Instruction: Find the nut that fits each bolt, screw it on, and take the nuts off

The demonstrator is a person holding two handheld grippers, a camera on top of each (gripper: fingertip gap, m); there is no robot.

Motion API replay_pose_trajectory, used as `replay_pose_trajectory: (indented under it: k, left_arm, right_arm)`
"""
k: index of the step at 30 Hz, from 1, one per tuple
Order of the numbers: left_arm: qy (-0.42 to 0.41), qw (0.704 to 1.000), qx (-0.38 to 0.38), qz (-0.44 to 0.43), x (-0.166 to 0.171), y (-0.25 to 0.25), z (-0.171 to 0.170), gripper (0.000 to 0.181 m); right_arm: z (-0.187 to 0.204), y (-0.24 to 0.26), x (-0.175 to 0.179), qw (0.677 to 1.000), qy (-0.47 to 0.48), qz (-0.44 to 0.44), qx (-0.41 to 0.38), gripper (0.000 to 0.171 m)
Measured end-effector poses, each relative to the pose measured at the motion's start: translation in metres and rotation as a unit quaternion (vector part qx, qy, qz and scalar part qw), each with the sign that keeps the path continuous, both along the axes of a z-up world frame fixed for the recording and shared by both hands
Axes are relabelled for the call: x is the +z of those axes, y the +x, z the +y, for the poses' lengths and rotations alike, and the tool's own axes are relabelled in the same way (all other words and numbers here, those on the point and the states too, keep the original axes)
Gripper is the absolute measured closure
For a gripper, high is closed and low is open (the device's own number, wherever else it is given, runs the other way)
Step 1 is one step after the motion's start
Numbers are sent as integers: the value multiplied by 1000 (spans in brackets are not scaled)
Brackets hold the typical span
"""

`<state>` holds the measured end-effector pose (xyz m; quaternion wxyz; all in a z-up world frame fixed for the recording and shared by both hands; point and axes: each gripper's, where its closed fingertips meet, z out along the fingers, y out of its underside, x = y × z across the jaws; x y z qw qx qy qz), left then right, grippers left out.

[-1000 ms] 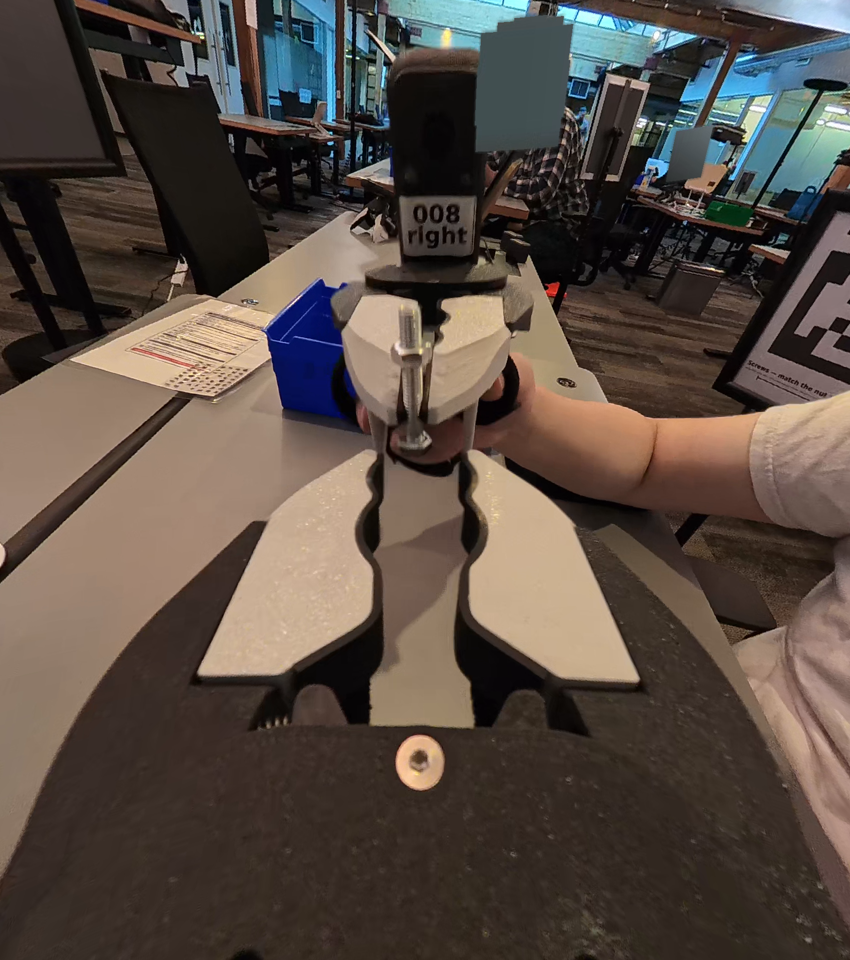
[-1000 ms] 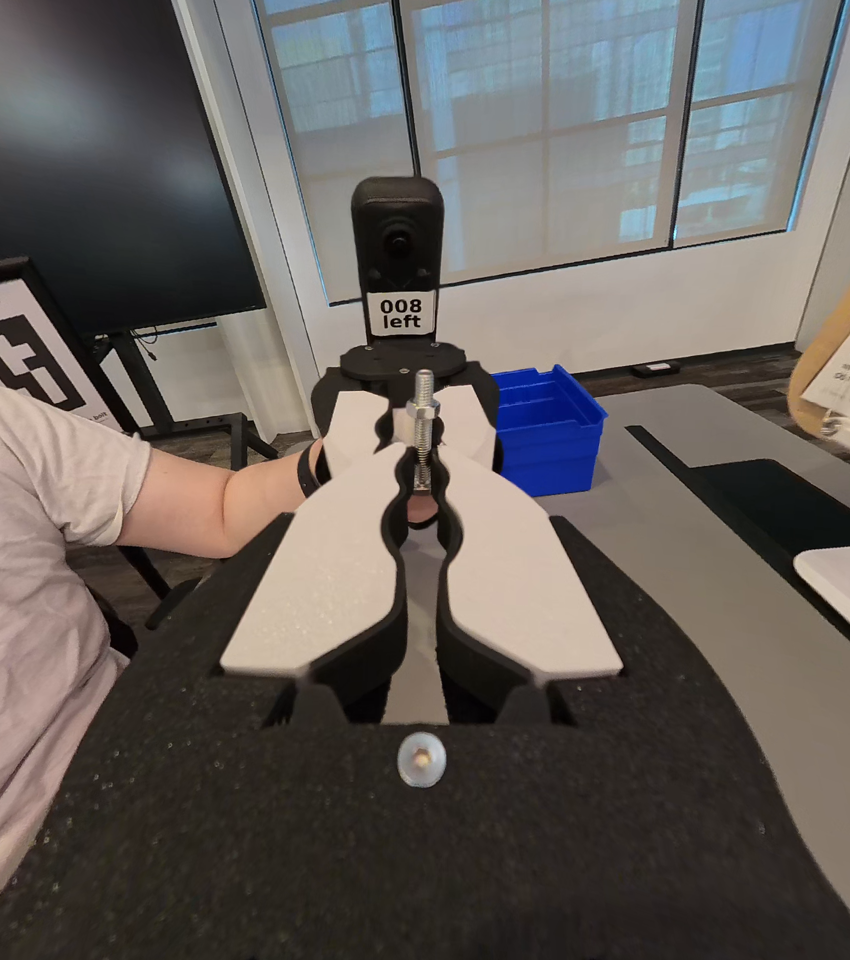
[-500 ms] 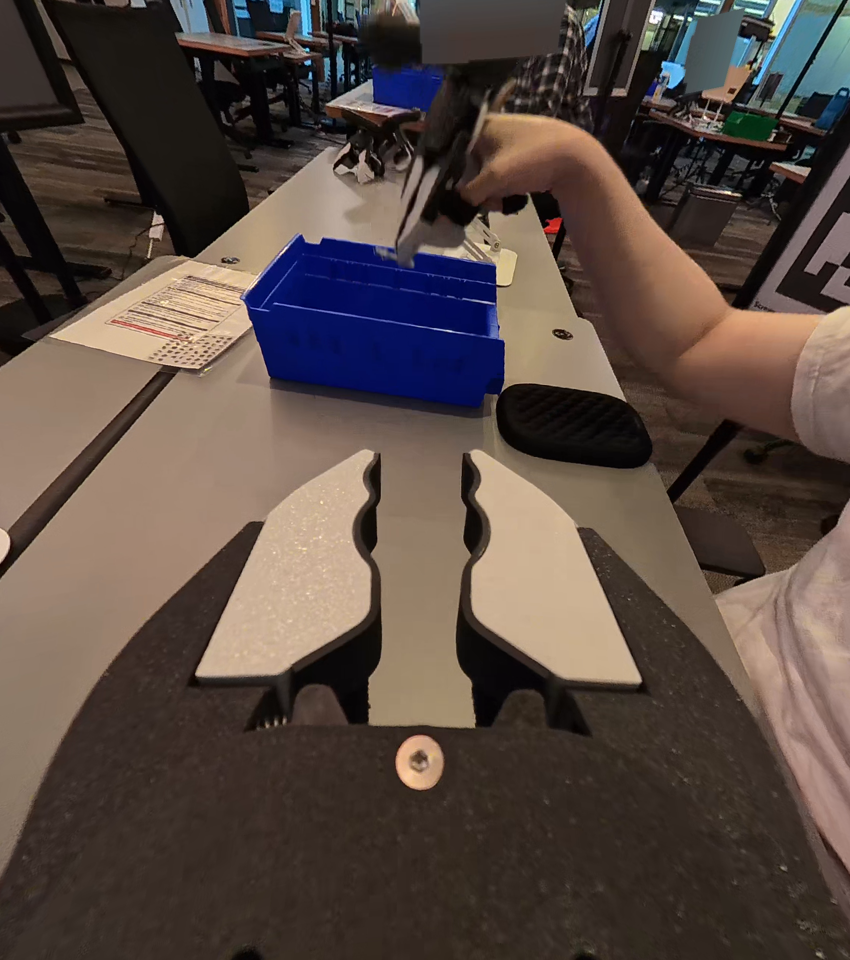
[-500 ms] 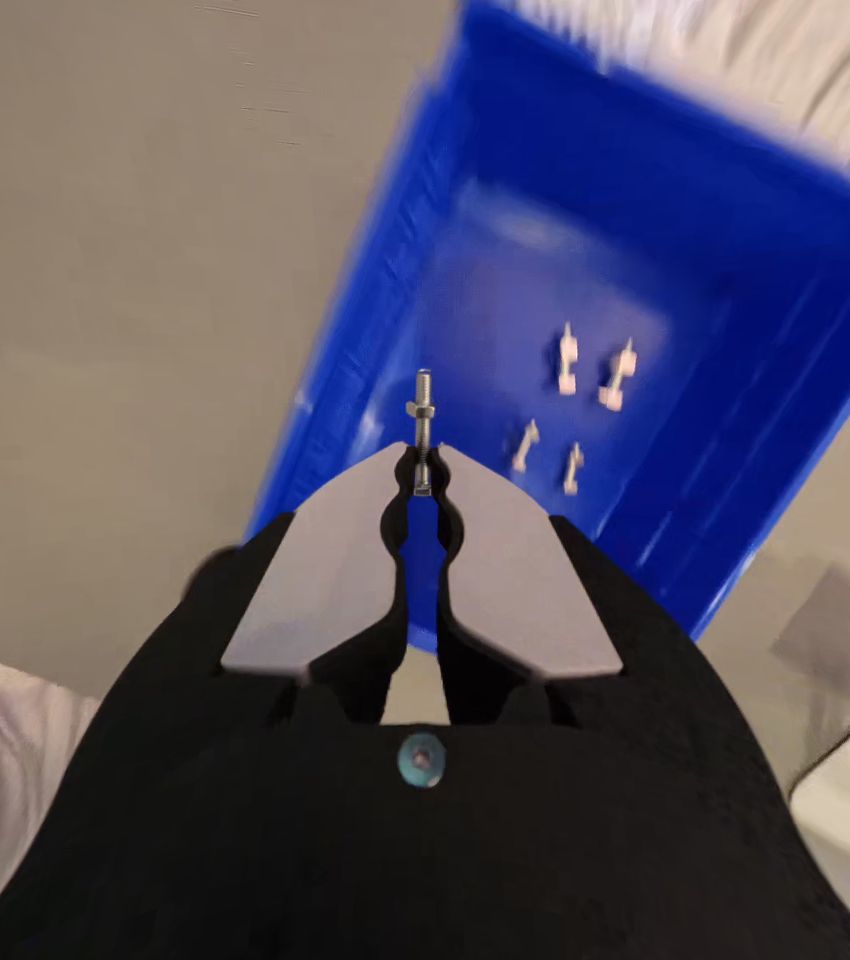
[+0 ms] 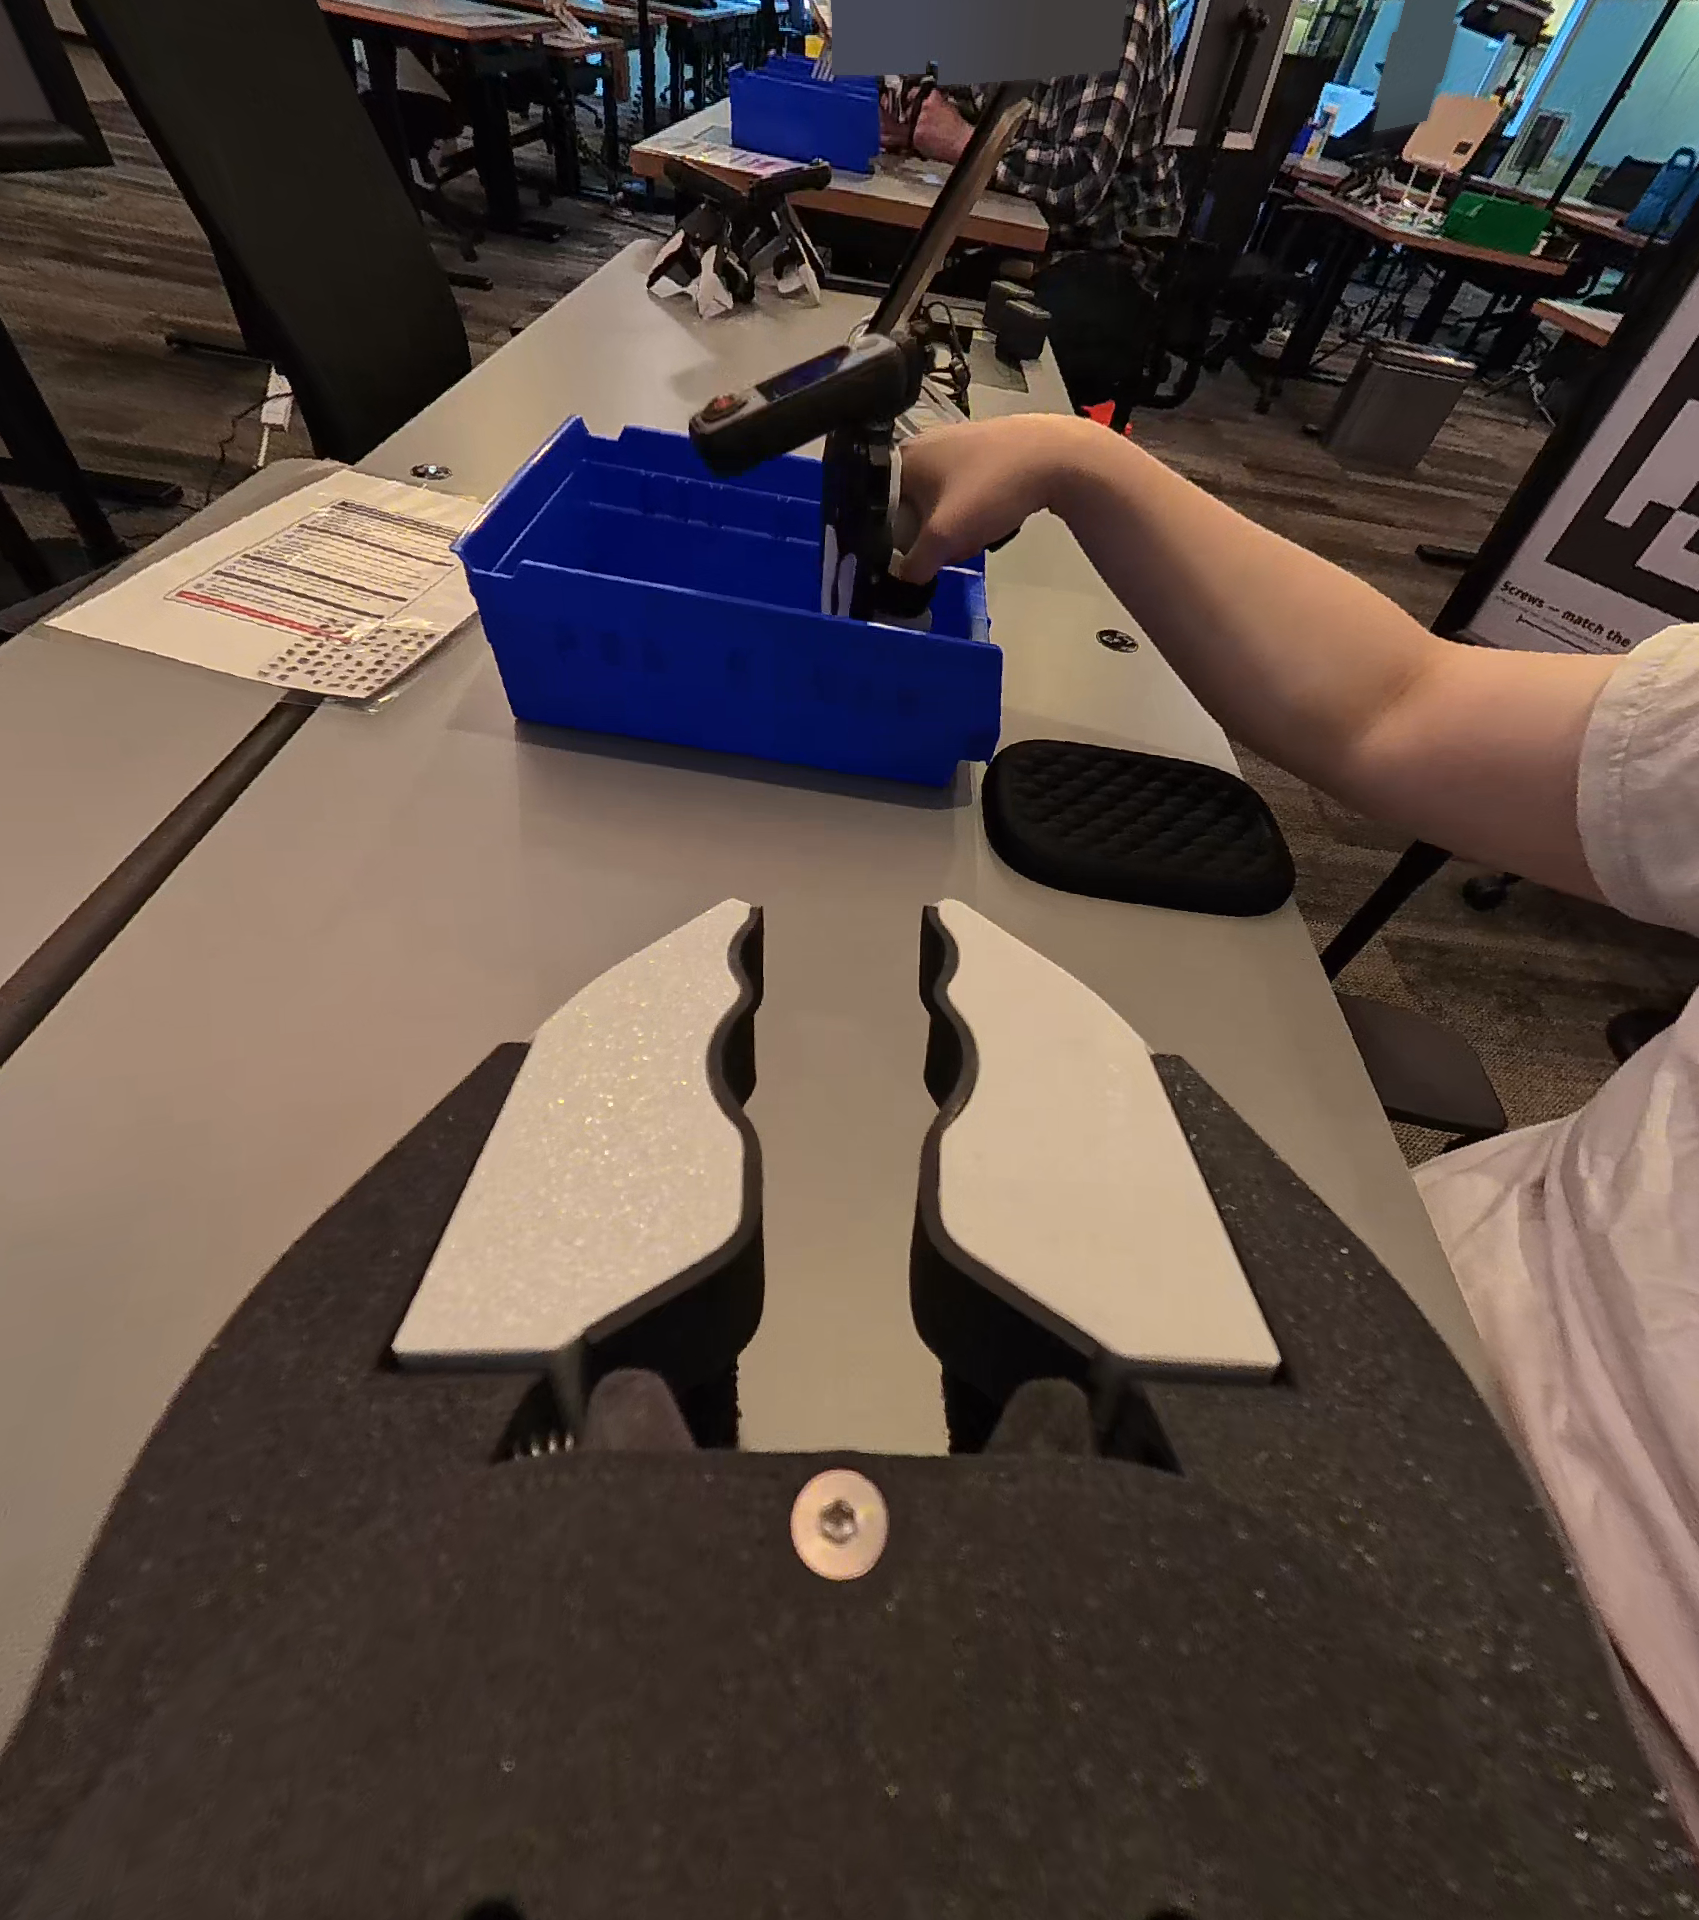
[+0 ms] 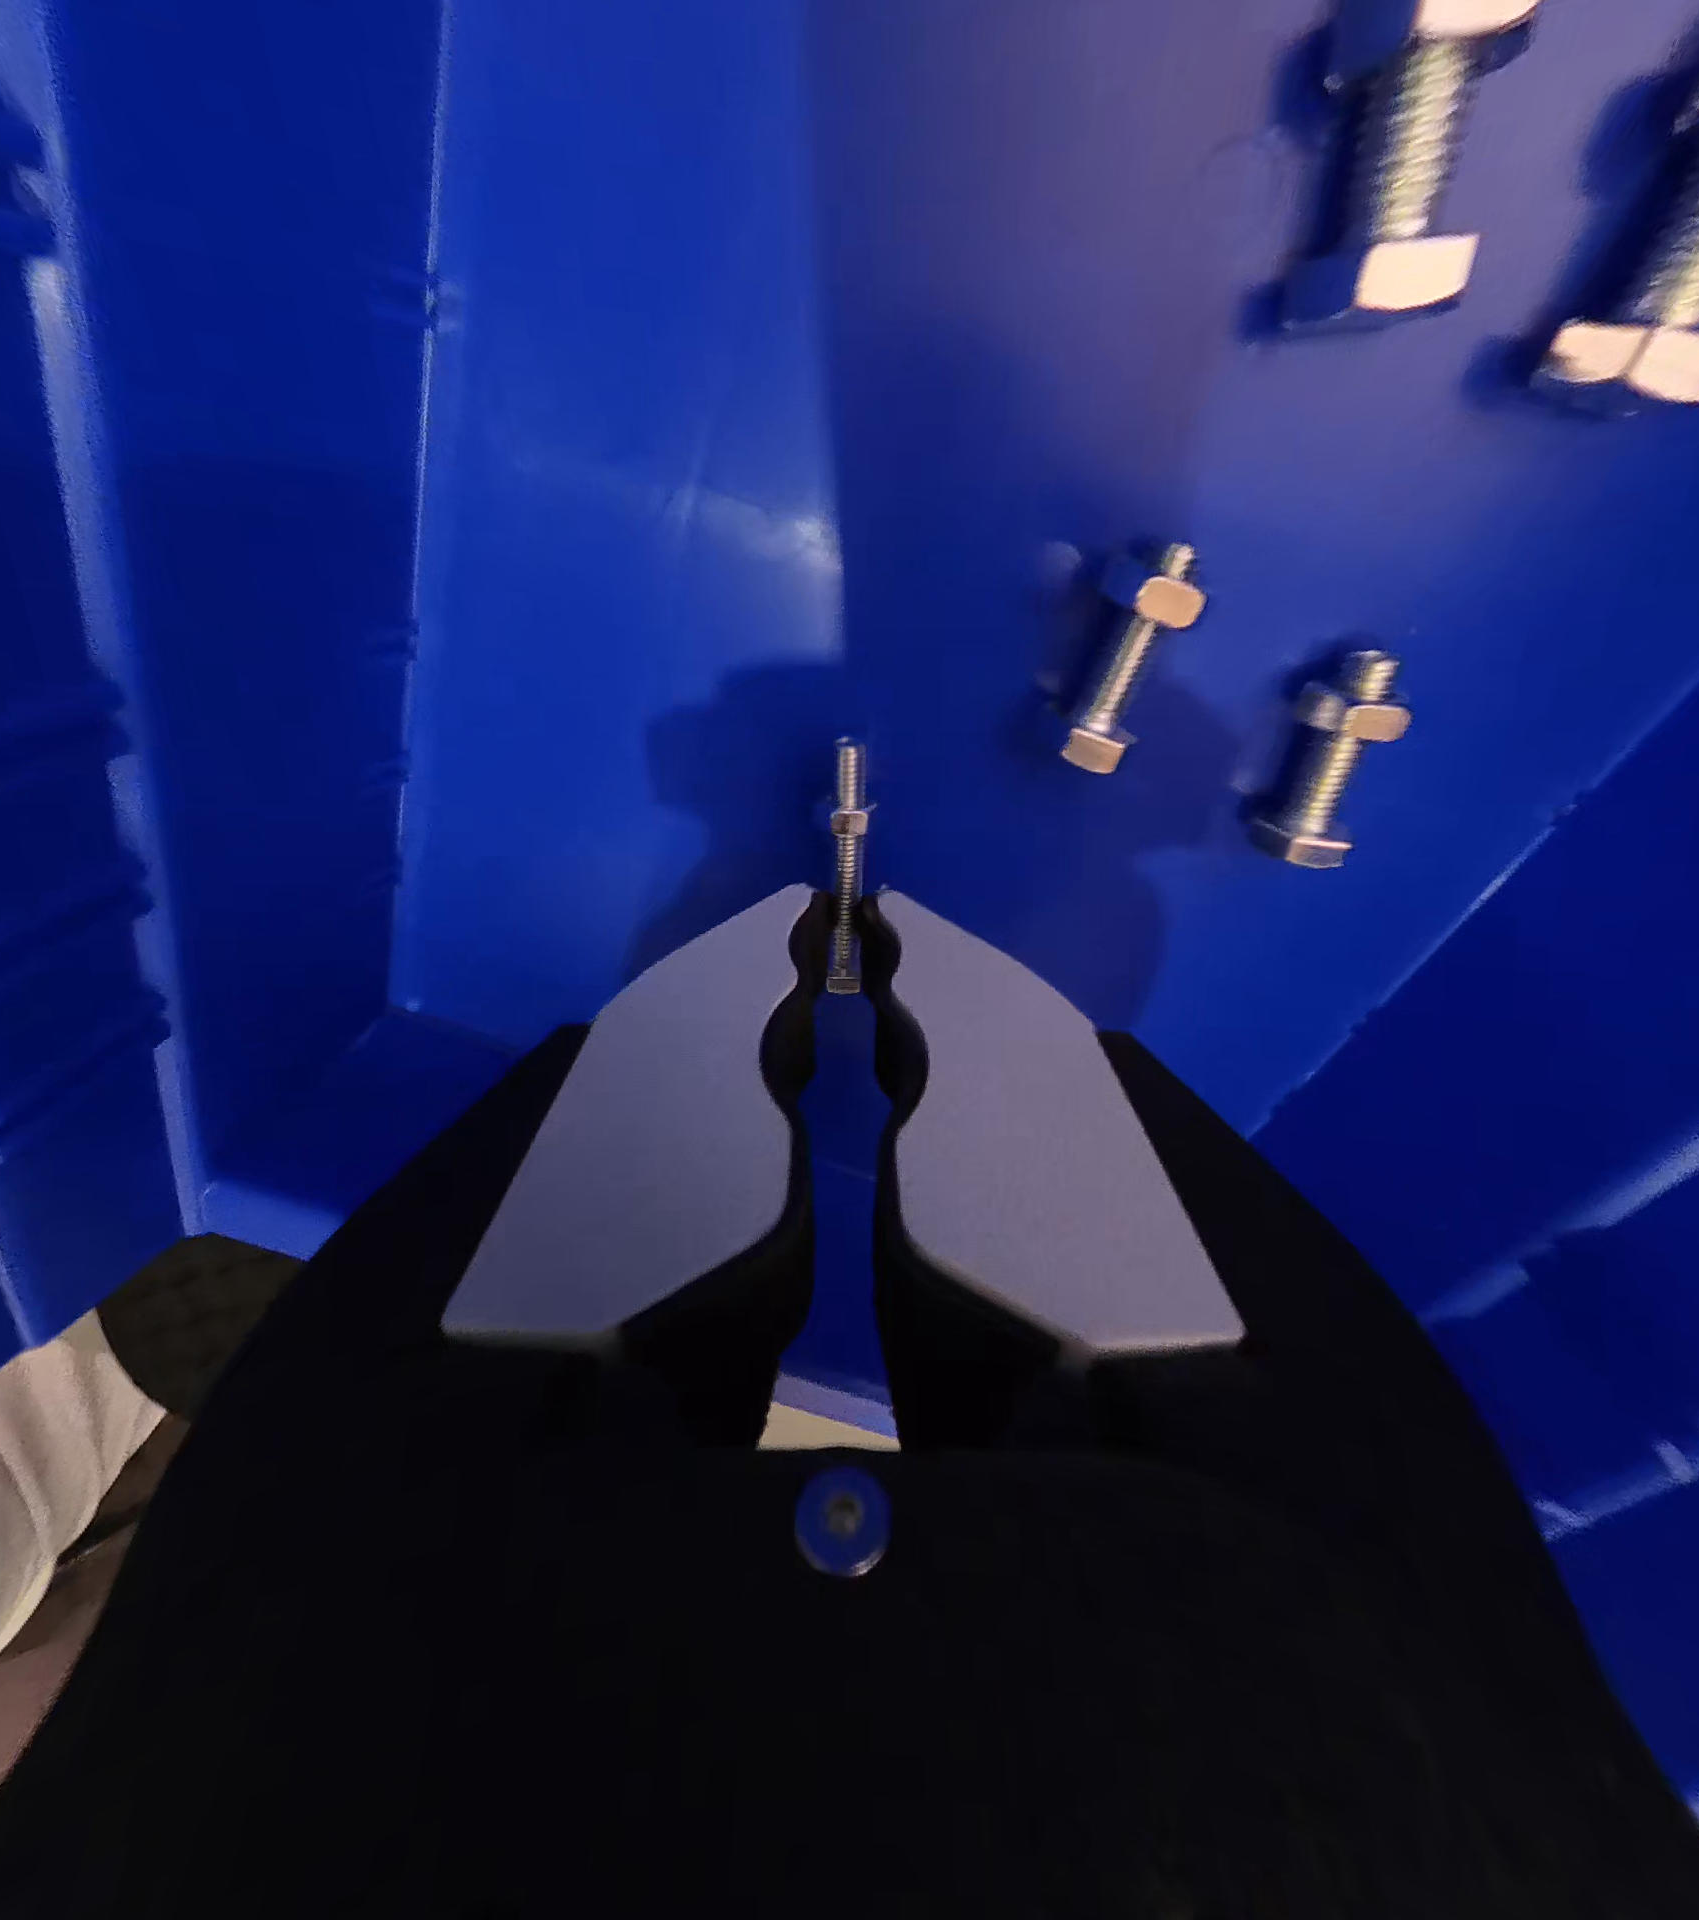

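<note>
Pinching thin bolt (image 6: 845,904), right gripper (image 6: 847,902) inside blue bin (image 6: 616,416); tips hidden. Left gripper (image 5: 840,914) spread, empty.

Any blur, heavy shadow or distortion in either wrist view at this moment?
Right wrist view: motion blur on the big bolts, gripper body nearly black inside the blue bin, thin bolt fairly sharp. Left wrist view: sharp, evenly lit, wide-angle bending at the edges.

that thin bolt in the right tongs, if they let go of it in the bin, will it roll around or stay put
The thin bolt is a slim round rod, so it could roll a little. Its nut and head have flats, which would probably stop it soon. The bin has a smooth, glossy floor, so it may also slide.
</note>
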<state>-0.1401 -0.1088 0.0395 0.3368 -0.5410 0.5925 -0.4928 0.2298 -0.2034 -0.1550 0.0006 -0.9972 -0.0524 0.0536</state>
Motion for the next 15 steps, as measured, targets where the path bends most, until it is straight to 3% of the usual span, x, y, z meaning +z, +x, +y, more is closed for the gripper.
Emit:
replay_pose_trajectory:
  k: [4,7,12,15]
  left_arm:
    - [0,1000,0,-1,1,0,-1,153]
    - [-4,1000,1,-10,5,-1,-2,153]
    - [10,998,32,-44,28,-10,7,153]
    - [20,993,91,-71,49,-26,26,153]
  right_arm:
    - [0,0,-2,1000,14,0,4,164]
    - [8,-1,19,998,66,-2,9,153]
    - [29,-8,106,976,200,-78,32,148]
    - [50,-51,174,942,311,-91,90,149]
